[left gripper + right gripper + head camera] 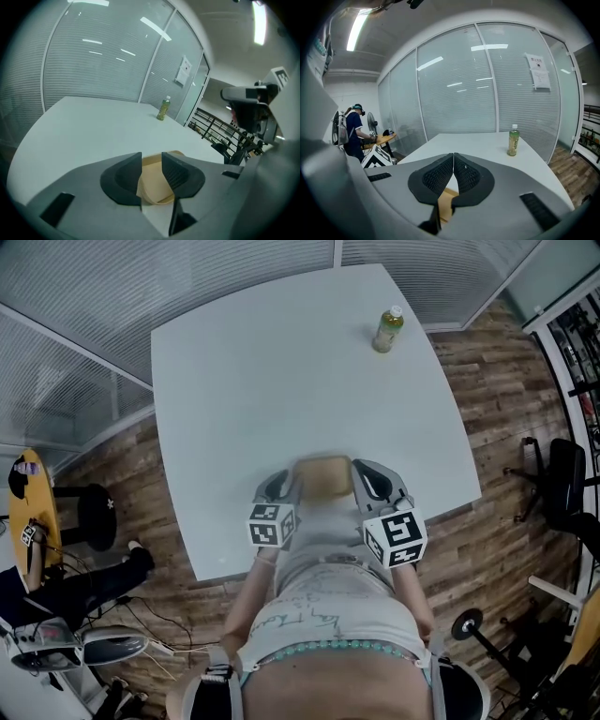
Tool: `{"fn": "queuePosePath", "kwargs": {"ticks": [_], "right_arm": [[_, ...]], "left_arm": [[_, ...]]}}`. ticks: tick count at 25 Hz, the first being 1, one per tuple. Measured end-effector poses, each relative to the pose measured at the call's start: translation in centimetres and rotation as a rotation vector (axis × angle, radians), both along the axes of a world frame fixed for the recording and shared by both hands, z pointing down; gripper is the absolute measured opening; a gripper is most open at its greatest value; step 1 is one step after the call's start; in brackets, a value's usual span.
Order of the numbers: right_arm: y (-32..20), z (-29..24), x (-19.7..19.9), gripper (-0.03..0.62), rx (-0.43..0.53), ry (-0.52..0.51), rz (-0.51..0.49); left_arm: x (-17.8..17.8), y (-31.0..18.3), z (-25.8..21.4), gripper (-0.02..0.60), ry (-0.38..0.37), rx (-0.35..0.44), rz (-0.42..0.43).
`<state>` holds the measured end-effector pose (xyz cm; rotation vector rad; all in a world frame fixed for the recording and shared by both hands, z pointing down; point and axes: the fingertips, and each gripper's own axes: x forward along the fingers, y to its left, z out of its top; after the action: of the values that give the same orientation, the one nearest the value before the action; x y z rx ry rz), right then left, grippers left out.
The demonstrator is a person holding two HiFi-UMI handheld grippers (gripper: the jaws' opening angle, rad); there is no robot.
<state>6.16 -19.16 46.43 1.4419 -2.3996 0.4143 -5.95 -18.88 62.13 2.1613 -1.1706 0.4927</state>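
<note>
Tan sheet (326,474) flat on desk (281,381), long axis left-to-right, left gripper (284,487) fingers (123,178) parted astride it, right gripper (367,480) fingers (437,178) clenched at its edge.

One tan paper (326,475) is recorded at the near edge of the table (281,381), about midway along it. It appears plain, unmarked and roughly square. Its lower margin is seen curved upward in the left gripper view (154,180).
</note>
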Motion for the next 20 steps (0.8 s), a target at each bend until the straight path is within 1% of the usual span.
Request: {"fn": "queuePosePath", "kwargs": {"ticks": [4, 7, 9, 13, 17, 20], "right_arm": [[0.0, 0.7, 0.3, 0.0, -0.022, 0.018, 0.012], [0.2, 1.1, 1.0, 0.0, -0.037, 0.031, 0.029], [0.2, 1.3, 1.4, 0.0, -0.047, 0.033, 0.038], [0.3, 1.4, 2.0, 0.0, -0.055, 0.027, 0.043], [0.1, 1.4, 2.3, 0.0, -0.059, 0.02, 0.048], [0.0, 1.6, 2.6, 0.0, -0.062, 0.018, 0.048]], "left_arm": [[-0.3, -0.1, 2.8, 0.115, -0.059, -0.037, 0.007], [0.1, 0.0, 4.6, 0.127, -0.094, -0.075, 0.033], [0.4, -0.1, 5.5, 0.131, -0.095, -0.114, 0.036], [0.6, -0.3, 7.2, 0.137, -0.102, -0.173, 0.014], [1.0, 0.5, 9.0, 0.139, -0.076, -0.261, 0.009], [1.3, 1.2, 9.8, 0.136, -0.074, -0.297, 0.003]]}}
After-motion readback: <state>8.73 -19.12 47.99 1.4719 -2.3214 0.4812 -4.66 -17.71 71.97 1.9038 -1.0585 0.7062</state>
